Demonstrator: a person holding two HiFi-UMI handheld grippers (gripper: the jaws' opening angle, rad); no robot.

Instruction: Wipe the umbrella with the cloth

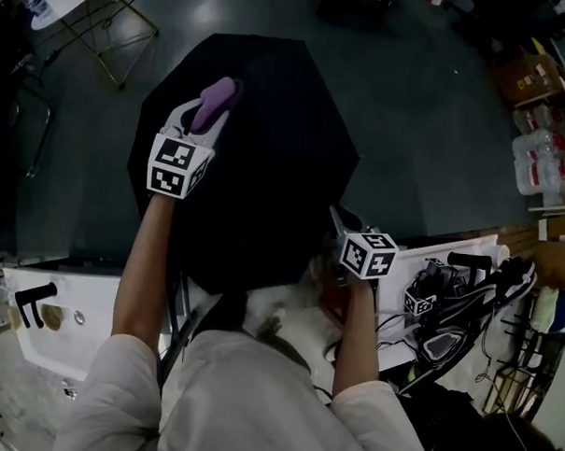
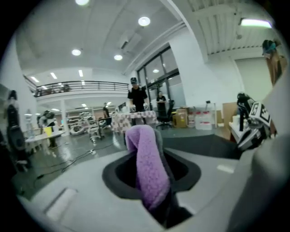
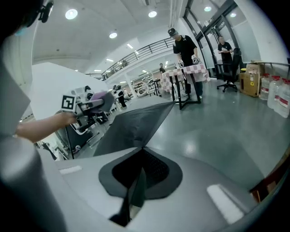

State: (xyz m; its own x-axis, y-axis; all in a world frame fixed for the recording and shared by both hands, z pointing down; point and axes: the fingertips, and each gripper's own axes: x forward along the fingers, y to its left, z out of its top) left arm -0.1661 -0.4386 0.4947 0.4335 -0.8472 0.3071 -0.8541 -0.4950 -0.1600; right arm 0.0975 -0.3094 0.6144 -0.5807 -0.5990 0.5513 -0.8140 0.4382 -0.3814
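The person's pale sleeves [image 1: 116, 390] framed the open black fabric umbrella [image 1: 266, 172], whose canopy spread out ahead. The right gripper [image 1: 342, 221] was clamped shut on its near rim. The left gripper [image 1: 216, 100], closed on a fuzzy purple cloth [image 2: 147, 167], hung over the far-left panel, with the canopy below and to its right. No writing was readable.

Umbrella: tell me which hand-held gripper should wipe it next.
Left, likely. The left hand-held gripper holds the cloth above the umbrella; the right hand-held gripper is shut on its edge, steadying it.
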